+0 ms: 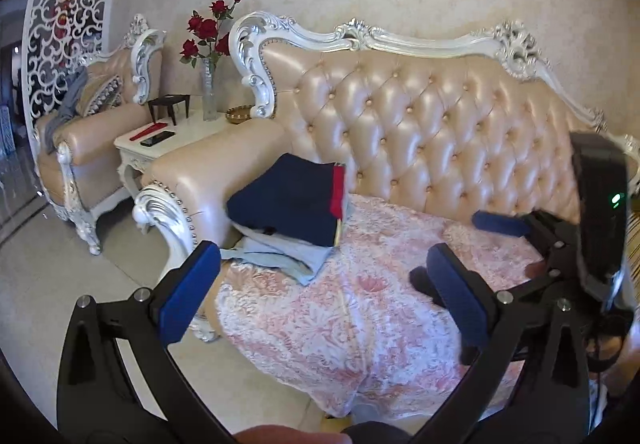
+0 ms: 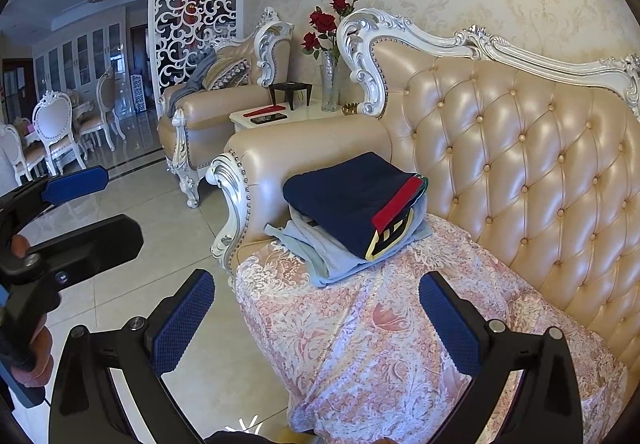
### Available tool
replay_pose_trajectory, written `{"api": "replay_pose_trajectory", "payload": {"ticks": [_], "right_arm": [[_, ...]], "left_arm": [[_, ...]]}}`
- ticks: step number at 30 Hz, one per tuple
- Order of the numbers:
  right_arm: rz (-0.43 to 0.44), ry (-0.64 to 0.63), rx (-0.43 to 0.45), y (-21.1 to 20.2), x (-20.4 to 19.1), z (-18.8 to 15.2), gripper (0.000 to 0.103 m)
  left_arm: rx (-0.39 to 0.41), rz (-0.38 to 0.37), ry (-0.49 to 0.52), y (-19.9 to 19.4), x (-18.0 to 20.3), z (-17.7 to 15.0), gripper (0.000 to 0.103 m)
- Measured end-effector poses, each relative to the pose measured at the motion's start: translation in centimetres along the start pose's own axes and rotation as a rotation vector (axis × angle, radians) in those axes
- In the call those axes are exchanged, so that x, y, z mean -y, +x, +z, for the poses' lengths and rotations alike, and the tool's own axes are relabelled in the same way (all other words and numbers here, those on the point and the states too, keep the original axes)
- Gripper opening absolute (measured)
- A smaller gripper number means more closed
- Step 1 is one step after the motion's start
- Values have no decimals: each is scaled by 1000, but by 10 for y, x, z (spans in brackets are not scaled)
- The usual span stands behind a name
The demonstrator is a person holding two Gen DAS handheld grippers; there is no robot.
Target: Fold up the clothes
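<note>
Both the left tool and right tool hang released, empty, the folded navy garment stacked on the pale-blue folded clothes; fetching another likely comes next.

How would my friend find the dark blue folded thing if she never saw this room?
Look at the big shiny tufted sofa with the white carved frame. On its seat, by the padded armrest nearest the roses, sits a pile of folded clothes. The navy garment is the top one, with a red stripe along one edge, resting on the pale blue clothes underneath.
</note>
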State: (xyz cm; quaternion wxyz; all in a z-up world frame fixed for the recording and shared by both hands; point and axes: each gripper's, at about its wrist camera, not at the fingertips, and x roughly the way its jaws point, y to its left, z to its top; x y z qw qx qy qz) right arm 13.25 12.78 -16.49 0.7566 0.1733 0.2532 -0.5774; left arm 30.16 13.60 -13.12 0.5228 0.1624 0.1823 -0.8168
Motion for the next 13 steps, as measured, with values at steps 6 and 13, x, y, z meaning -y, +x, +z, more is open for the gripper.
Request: {"api": "replay_pose_trajectory", "payload": {"ticks": [6, 13], "right_arm": [[6, 6, 1, 1, 0, 0, 103], [8, 6, 3, 1, 0, 0, 103]], "left_arm": [[15, 5, 1, -4, -1, 3, 103], [3, 3, 22, -4, 5, 0, 103]]}}
